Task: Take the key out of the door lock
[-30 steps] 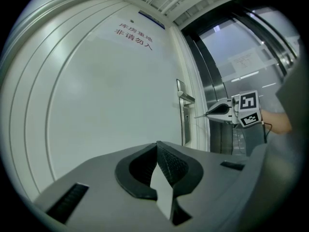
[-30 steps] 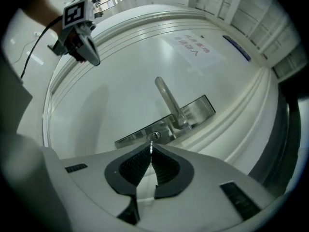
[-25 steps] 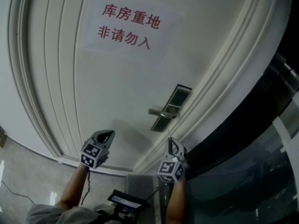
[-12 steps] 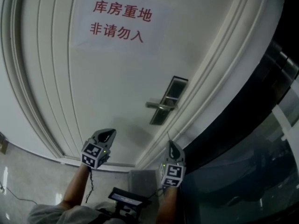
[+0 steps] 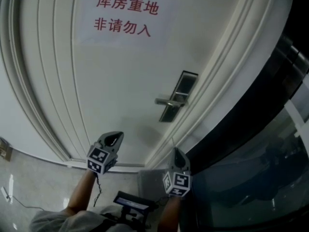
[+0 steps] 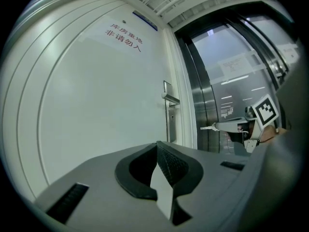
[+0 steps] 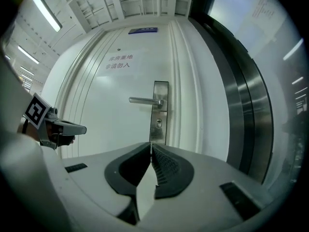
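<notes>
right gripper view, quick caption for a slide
Shut, empty right gripper faces the white door, its lever handle and the keyhole beneath.

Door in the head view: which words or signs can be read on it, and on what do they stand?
"库房重地": upper line, red print, on the white paper sheet stuck to the door.
"非请勿入": lower line, red print, on the same sheet.
Blue plate above the door, seen in the right gripper view: too small to read.
</notes>
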{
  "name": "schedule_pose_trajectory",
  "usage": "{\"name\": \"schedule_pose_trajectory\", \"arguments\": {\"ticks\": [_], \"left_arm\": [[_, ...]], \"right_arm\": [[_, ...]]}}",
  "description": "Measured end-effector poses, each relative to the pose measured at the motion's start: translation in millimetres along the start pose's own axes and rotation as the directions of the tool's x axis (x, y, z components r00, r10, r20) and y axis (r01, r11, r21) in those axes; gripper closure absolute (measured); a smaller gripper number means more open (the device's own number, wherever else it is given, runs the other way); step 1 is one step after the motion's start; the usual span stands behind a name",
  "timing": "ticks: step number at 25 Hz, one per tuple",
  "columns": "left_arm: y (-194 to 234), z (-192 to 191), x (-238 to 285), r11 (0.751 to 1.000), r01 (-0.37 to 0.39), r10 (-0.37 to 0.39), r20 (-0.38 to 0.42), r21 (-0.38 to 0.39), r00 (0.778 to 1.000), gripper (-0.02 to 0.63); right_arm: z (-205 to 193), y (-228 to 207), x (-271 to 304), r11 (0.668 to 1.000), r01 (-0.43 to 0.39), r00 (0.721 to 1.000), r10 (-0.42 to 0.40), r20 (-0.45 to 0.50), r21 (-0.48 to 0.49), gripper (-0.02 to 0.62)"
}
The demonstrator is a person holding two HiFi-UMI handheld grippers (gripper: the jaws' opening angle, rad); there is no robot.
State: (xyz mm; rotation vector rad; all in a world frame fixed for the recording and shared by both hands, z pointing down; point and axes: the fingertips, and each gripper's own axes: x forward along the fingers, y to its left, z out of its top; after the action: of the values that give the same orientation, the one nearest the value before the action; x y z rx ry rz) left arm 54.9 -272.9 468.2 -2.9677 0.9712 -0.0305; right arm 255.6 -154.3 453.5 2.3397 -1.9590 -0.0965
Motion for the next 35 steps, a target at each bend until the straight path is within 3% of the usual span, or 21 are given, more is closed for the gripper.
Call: {"name": "schedule_pose_trajectory", "arguments": {"ticks": [4, 18, 35], "left_arm": [[-4, -3, -5, 1.0, 0.012, -0.012, -0.002, -0.004, 1.0, 0.6], [-10, -3, -7, 0.999, 0.039, -0.039, -0.001, -0.002, 0.999, 0.6], [-10, -4, -10, 1.0, 0.021, -0.021, -0.001, 0.002, 1.0, 0.6]], "right_arm": [[-5, 4, -10, 0.999, 0.002, 1.0, -0.002, 0.003, 0.047, 0.575], [-12, 17, -14, 0.998, -0.012, 0.999, 0.014, -0.034, 0.056, 0.575], [-12, 28, -9, 0.998, -0.069, 0.997, 0.069, -0.032, 0.013, 0.575]]}}
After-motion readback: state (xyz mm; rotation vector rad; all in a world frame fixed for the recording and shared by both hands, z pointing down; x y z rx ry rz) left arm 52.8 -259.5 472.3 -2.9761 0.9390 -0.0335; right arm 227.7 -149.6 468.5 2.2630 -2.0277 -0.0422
